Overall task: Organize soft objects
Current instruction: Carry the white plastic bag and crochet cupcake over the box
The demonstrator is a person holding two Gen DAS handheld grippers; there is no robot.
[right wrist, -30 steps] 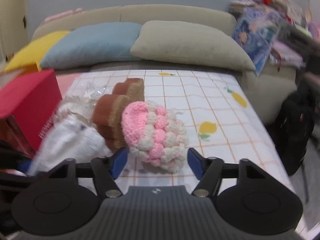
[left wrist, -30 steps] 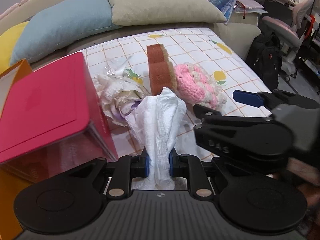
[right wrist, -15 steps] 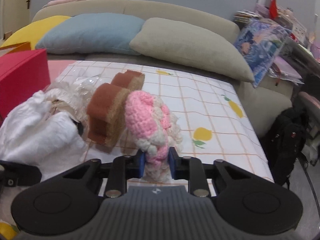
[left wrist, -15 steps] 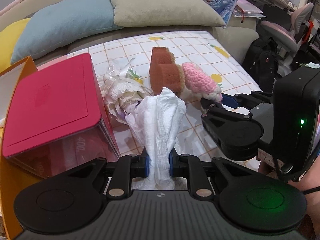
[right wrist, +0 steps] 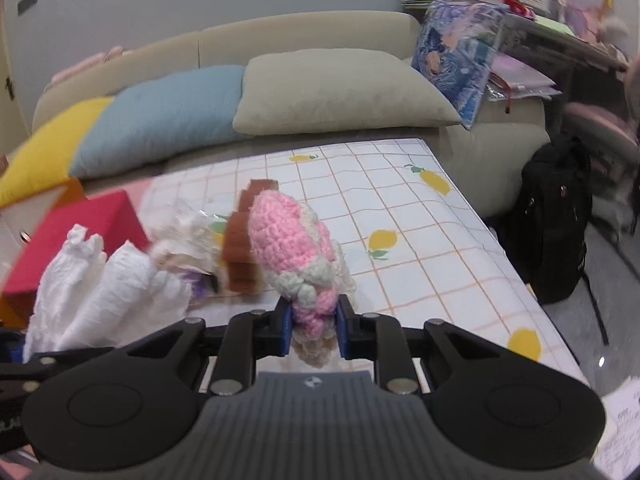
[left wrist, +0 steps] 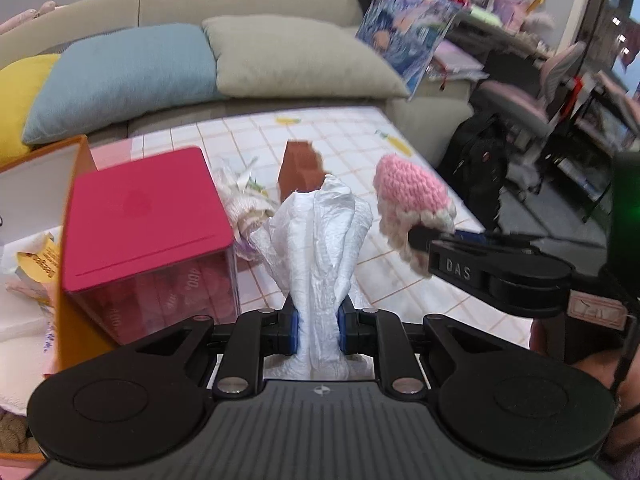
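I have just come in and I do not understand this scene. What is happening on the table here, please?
A person is tidying soft things with a handheld gripper in each hand. The left gripper is shut on a crumpled white cloth. The right gripper is shut on a pink and cream crochet piece, held up off the tablecloth. A brown sponge and a crinkly wrapped bundle lie on the table beside a pink-lidded box.
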